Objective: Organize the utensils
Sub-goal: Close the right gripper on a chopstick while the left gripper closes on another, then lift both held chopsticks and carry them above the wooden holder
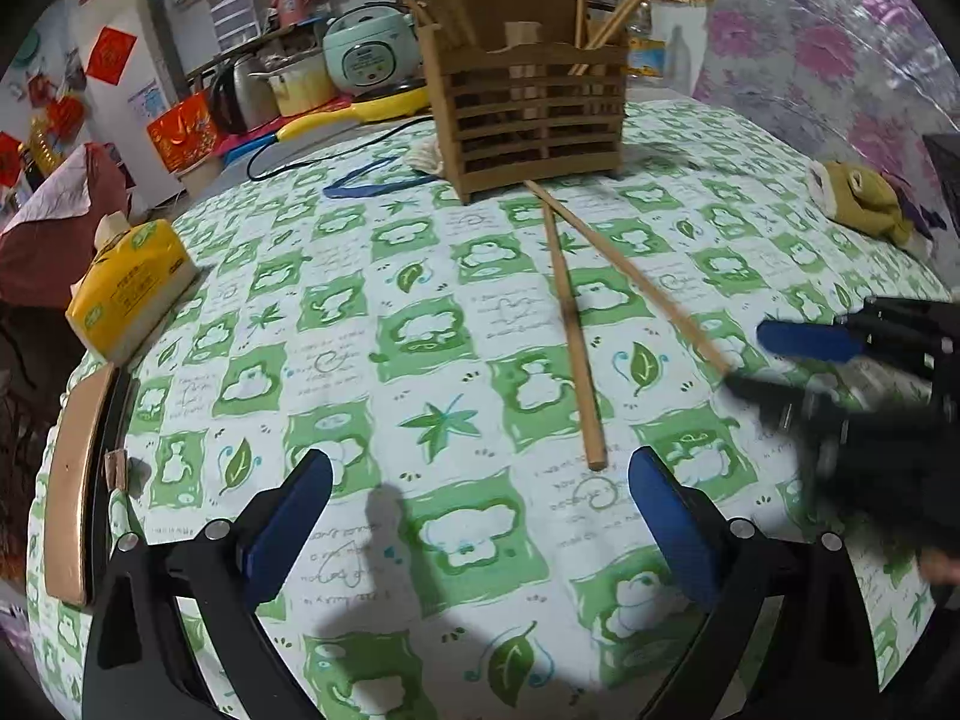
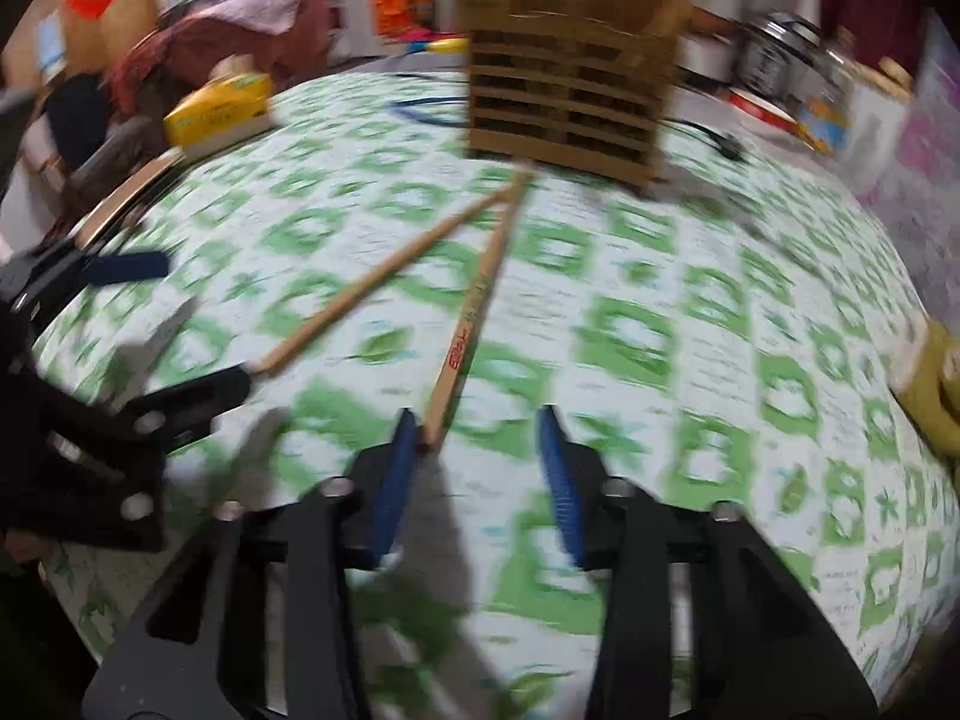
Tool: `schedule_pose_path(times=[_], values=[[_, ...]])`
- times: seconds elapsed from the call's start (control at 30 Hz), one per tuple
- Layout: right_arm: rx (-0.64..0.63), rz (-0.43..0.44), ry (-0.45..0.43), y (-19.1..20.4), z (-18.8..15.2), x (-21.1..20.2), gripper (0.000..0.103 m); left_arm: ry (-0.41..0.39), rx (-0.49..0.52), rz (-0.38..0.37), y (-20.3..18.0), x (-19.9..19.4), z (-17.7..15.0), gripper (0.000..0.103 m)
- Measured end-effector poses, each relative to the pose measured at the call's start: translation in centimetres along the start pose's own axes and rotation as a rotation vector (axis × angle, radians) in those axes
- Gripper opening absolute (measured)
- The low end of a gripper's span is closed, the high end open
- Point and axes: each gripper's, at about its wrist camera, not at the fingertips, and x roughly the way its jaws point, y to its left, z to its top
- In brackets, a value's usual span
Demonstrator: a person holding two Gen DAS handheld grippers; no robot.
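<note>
Two loose wooden chopsticks lie crossed on the green-patterned tablecloth in front of a slatted wooden holder [image 1: 528, 114] [image 2: 570, 108] that has several chopsticks standing in it. The near end of one chopstick [image 1: 570, 324] [image 2: 372, 282] lies just ahead of my left gripper [image 1: 480, 459], which is open and empty. The other chopstick [image 1: 630, 276] [image 2: 474, 312], marked with red writing, ends between the fingers of my right gripper [image 2: 477, 420] [image 1: 747, 360]. Its tip touches the left blue pad [image 2: 396, 480]. The right pad stands apart from it, so the jaws are open. The right wrist view is blurred.
A yellow tissue pack [image 1: 132, 288] [image 2: 222, 105] sits near the table's left edge [image 1: 78, 480]. A blue band [image 1: 372, 180] lies left of the holder, and a plush toy [image 1: 864, 204] at the far right. A rice cooker [image 1: 369, 48] and clutter stand behind the table.
</note>
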Motion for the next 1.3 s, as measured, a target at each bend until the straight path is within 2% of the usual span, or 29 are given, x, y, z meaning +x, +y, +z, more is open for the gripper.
schedule_pose_path(times=[0.07,0.13,0.23,0.3,0.43,0.5,0.63,0.73,0.87,0.93,1.17,1.3], values=[[0.07,0.004,0.004,-1.9,-0.1,0.0,0.029,0.008,0.021,-0.012,-0.5,0.2,0.1,0.091],[0.129,0.065,-0.002,-3.5,-0.5,-0.1,0.029,0.02,0.042,-0.025,-1.0,0.5,0.1,0.082],[0.129,0.079,-0.008,-3.4,-0.7,-0.3,0.033,0.027,0.069,-0.036,-1.7,0.9,0.3,0.067],[0.109,0.078,-0.007,-3.0,-0.6,-0.3,0.034,0.03,0.065,-0.074,-1.8,1.0,0.4,0.054],[0.116,0.086,-0.004,-3.0,-0.7,-0.2,0.034,0.038,0.036,-0.122,-1.6,1.2,0.5,0.043],[0.111,0.083,-0.003,-2.9,-0.6,-0.2,0.034,0.036,0.032,-0.122,-1.8,1.2,0.6,0.037],[0.096,0.069,0.002,-2.8,-0.6,0.0,0.034,0.028,0.04,-0.101,-2.4,1.3,0.8,0.035],[0.083,0.05,0.004,-2.5,-0.5,0.1,0.031,0.023,0.043,-0.086,-2.6,1.3,0.9,0.034],[0.081,0.048,0.003,-2.4,-0.5,0.0,0.014,0.02,0.048,-0.111,-2.9,1.3,0.9,0.007],[0.083,0.053,0.0,-2.5,-0.6,0.0,0.007,0.017,0.046,-0.11,-2.8,1.2,0.9,0.007],[0.097,0.056,-0.019,-2.7,-0.8,-0.5,0.007,-0.012,0.021,-0.085,-2.6,0.4,0.6,0.006],[0.103,0.029,-0.107,-2.6,-1.5,-2.7,0.006,-0.047,-0.02,-0.089,-2.2,-1.2,0.0,0.006]])
